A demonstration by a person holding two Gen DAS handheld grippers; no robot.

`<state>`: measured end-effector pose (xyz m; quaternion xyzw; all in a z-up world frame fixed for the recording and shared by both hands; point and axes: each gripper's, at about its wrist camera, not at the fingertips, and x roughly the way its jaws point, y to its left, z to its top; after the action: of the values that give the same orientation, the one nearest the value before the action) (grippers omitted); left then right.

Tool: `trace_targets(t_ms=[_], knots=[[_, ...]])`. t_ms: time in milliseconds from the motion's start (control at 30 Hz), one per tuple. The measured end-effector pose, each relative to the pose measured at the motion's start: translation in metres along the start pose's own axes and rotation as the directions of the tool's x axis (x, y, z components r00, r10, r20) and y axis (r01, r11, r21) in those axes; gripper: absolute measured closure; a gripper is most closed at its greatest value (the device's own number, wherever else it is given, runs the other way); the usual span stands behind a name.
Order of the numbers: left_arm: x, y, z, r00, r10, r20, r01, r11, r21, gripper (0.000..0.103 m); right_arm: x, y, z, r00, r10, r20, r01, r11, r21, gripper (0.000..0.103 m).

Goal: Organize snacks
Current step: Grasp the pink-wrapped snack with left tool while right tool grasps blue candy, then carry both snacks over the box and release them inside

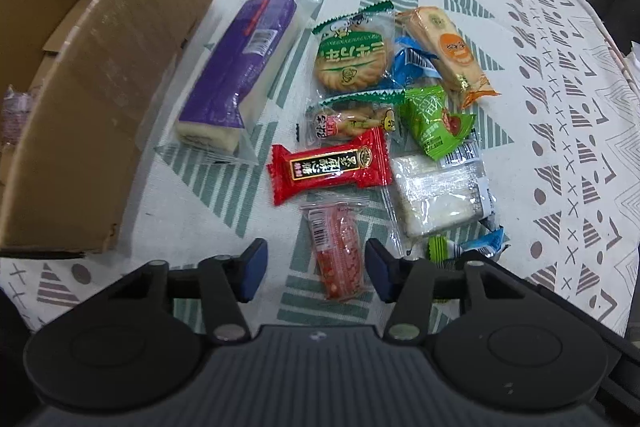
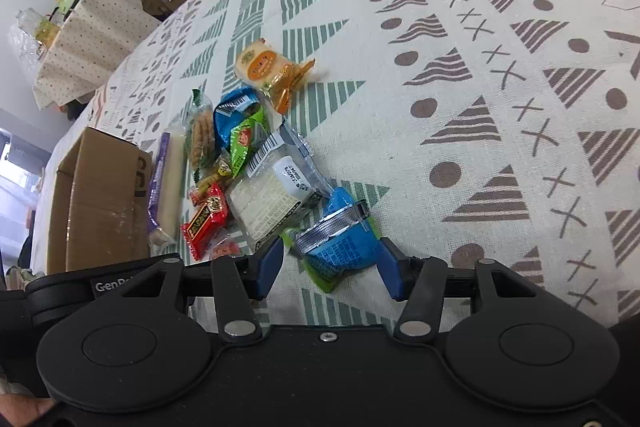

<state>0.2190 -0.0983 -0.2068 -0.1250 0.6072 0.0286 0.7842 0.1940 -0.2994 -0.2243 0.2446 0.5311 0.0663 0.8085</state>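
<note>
Several wrapped snacks lie in a loose pile on the patterned tablecloth (image 1: pixel 560 107). My left gripper (image 1: pixel 316 273) points down over a small pink-red packet (image 1: pixel 338 255); the packet lies between its blue pads, which do not press on it. Beyond it are a red packet (image 1: pixel 332 165), a clear white packet (image 1: pixel 436 195) and a long purple cake bar (image 1: pixel 236 67). My right gripper (image 2: pixel 330 269) straddles a blue packet (image 2: pixel 340 247) at the near end of the pile; its pads stand close beside the packet without squeezing it. An open cardboard box (image 1: pixel 100 87) stands left of the pile.
A round green-wrapped biscuit (image 1: pixel 352 59), an orange cracker packet (image 1: pixel 448 47) and a green packet (image 1: pixel 432 119) fill the far side of the pile. A second table with a dotted cloth (image 2: pixel 92 27) and bottles stands beyond. A fingertip (image 2: pixel 24 409) shows at the lower left.
</note>
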Motion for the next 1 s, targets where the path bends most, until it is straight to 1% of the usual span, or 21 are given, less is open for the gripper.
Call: trace_targets(t_ms=[100,167,233,333,400,433,567,633,733,800,867,1000], knots=[[0.007,-0.004,0.000,1.000,0.015,-0.008,-0.015,1.000,0.001,0.060,0.005,-0.001,0.002,1.000,-0.008,-0.006,0.008,1.000,0.004,0.050],[0.008,-0.006,0.000,1.000,0.024,-0.005,-0.024,1.000,0.004,0.067,0.008,0.000,0.002,1.000,-0.013,-0.006,0.014,1.000,0.002,0.050],[0.007,-0.005,0.000,0.999,0.032,-0.004,-0.032,0.999,0.001,0.078,0.010,0.002,0.003,1.000,-0.021,-0.007,0.021,1.000,-0.007,0.050],[0.006,-0.004,0.000,1.000,0.031,-0.001,-0.031,1.000,-0.005,0.082,0.011,0.004,0.001,0.999,-0.032,-0.003,0.032,0.999,-0.024,0.054],[0.004,-0.003,0.001,1.000,0.027,0.007,-0.027,1.000,0.000,0.082,0.011,0.005,0.001,0.999,-0.040,0.002,0.040,0.999,-0.031,0.062],[0.003,-0.003,0.001,1.000,0.025,0.009,-0.025,1.000,0.003,0.082,0.012,0.006,0.001,0.999,-0.037,0.003,0.037,0.999,-0.033,0.064],[-0.004,0.002,0.000,1.000,0.020,0.018,-0.020,1.000,0.016,0.083,0.010,0.007,-0.001,0.999,-0.032,0.007,0.033,0.999,-0.038,0.069],[-0.012,0.003,0.000,0.999,0.019,0.036,-0.020,0.999,0.037,0.083,0.006,0.008,-0.002,0.999,-0.033,0.018,0.034,0.999,-0.037,0.072],[-0.026,0.006,-0.001,0.997,0.002,0.075,-0.006,0.998,0.064,0.083,-0.002,0.009,-0.005,0.999,-0.020,0.037,0.022,0.999,-0.038,0.073],[-0.036,0.011,-0.001,0.994,-0.023,0.110,0.015,0.997,0.074,0.083,-0.008,0.012,-0.007,0.998,-0.025,0.053,0.027,0.999,-0.042,0.073],[-0.046,0.018,-0.004,0.987,-0.043,0.155,0.034,0.998,0.059,0.083,-0.015,0.015,-0.008,0.996,-0.039,0.081,0.043,0.998,-0.042,0.073],[-0.059,0.026,-0.003,0.979,-0.066,0.194,0.062,0.998,0.029,0.083,-0.030,0.022,-0.010,0.991,-0.039,0.127,0.042,0.999,-0.027,0.073]])
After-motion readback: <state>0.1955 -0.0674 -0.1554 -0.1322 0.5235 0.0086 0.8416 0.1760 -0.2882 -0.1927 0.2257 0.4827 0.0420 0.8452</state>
